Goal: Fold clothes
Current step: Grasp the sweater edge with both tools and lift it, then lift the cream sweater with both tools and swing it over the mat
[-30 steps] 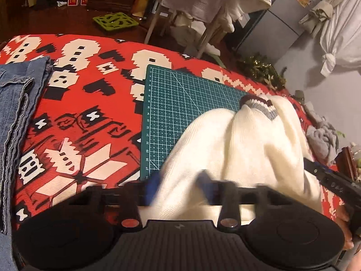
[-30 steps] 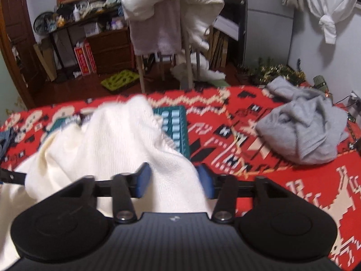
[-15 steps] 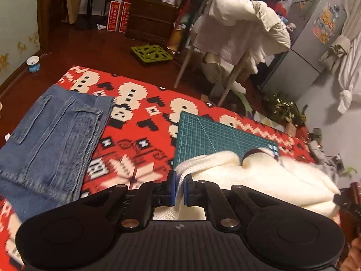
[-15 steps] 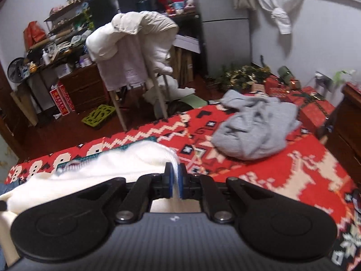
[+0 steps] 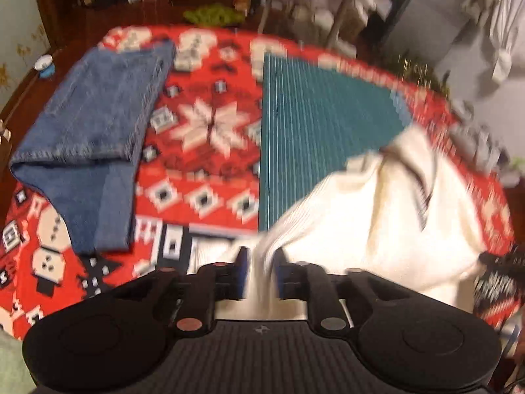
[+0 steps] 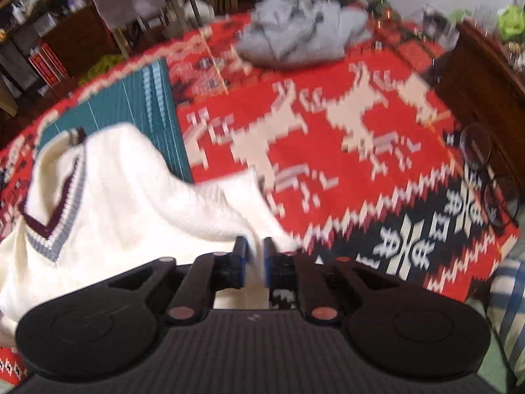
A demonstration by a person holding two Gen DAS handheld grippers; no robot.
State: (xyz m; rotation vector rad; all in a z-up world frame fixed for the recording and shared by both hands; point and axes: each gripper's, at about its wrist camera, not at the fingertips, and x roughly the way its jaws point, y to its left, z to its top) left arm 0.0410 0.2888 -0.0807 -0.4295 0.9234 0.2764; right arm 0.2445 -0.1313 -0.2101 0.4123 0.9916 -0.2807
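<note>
1. Left wrist view: the cream knitted V-neck sweater with maroon and grey-blue neck trim [image 5: 377, 216] is seen bunched over the near right part of the dark green gridded cutting mat [image 5: 321, 118], and a strip of its fabric runs between the blue pads of the left gripper [image 5: 260, 274], whose jaws are narrowed onto it.
2. In the right wrist view, the right gripper [image 6: 254, 262] is likewise closed on a fold of the sweater's edge, the jaws held slightly apart by the knit.
3. The sweater is draped between the two grips, partly on the mat and partly on the red patterned woven blanket [image 6: 328, 138]; both views are blurred.
4. The knit is judged soft, limp and fairly light, likely to stretch and sag; it is best taken at hem or shoulder edges, well apart.
5. A blue denim garment [image 5: 95, 131] is seen lying folded at the left, and a crumpled grey garment [image 6: 302, 37] at the far right.
</note>
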